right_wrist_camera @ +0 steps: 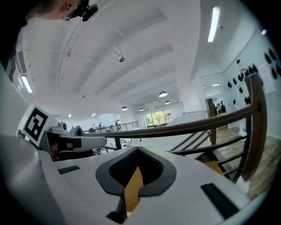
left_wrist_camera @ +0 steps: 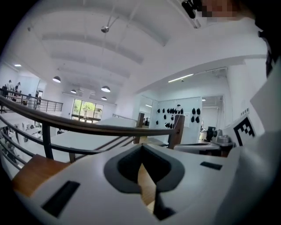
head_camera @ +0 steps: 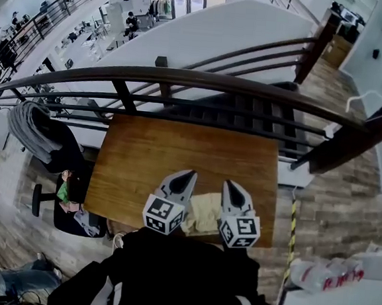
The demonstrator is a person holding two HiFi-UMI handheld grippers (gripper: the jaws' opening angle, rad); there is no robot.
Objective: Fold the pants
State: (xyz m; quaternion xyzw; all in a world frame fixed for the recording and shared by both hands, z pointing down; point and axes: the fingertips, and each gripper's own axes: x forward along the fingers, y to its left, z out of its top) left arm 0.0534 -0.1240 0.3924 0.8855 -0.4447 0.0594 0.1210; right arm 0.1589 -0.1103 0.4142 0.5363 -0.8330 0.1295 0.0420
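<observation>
Closest, black white-striped jacket [head_camera: 166,279]. Beyond it, white left gripper [head_camera: 189,177] clamped shut on pale tan cloth pants [head_camera: 205,213], bunched slack at the near edge of the brown wooden desk [head_camera: 178,147]; white right gripper [head_camera: 230,185] pinching them likewise. Probably light, limp, not slippery: take at waistband or hem corners. Behind, dark curved railing [head_camera: 184,78], bright open hall.

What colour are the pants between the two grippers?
The pants are plain pale tan, clearest in the head view.
</observation>
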